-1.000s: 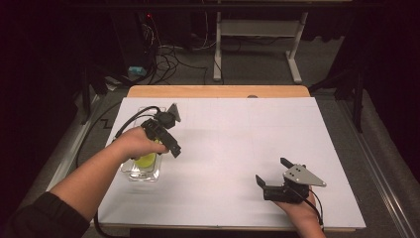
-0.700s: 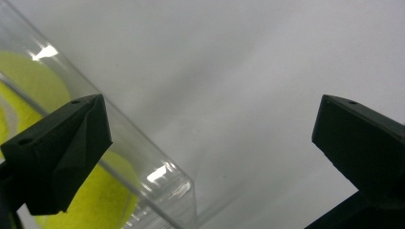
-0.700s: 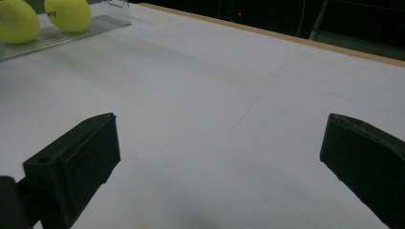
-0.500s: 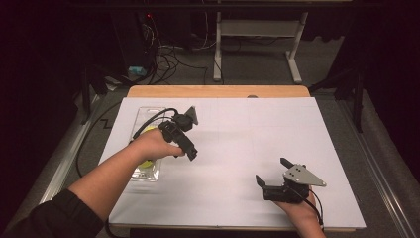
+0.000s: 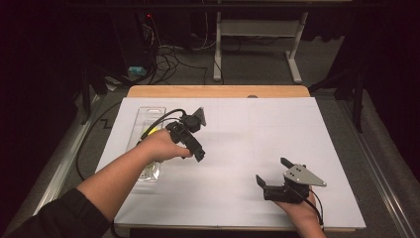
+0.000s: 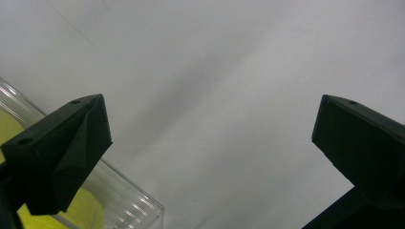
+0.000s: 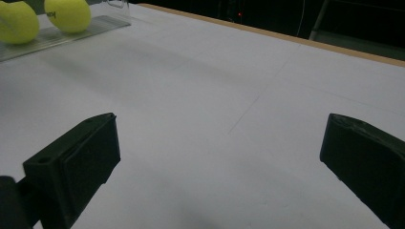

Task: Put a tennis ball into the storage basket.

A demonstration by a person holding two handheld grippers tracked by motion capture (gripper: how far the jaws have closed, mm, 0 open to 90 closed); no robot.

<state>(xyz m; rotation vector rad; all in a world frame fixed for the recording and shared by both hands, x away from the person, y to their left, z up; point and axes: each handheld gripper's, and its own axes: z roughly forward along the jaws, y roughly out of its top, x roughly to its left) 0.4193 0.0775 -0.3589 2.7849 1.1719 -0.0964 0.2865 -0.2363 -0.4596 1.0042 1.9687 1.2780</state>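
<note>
A clear plastic container [image 5: 146, 171] lies along the left side of the white table [image 5: 237, 129], with a yellow ball [image 5: 154, 131] showing inside it beside the person's left hand. The right gripper view shows two yellow balls [image 7: 17, 22] [image 7: 69, 14] in the container [image 7: 62, 33] far off to the left. My left gripper [image 5: 192, 143] hovers just right of the container, jaws wide apart and empty [image 6: 210, 124], with the container's edge [image 6: 129, 200] and a ball [image 6: 86, 212] at lower left. My right gripper [image 5: 272, 171] rests near the front right, open and empty [image 7: 219, 143].
A bare wooden strip [image 5: 218, 91] runs along the table's far edge. Beyond it stand a white table frame [image 5: 257, 29] and loose cables [image 5: 168, 54] on the floor. A black cable [image 5: 158, 119] trails from the left gripper over the container.
My left gripper has moved right and a little farther away, from above the container to the bare table beside it. The right gripper has stayed still.
</note>
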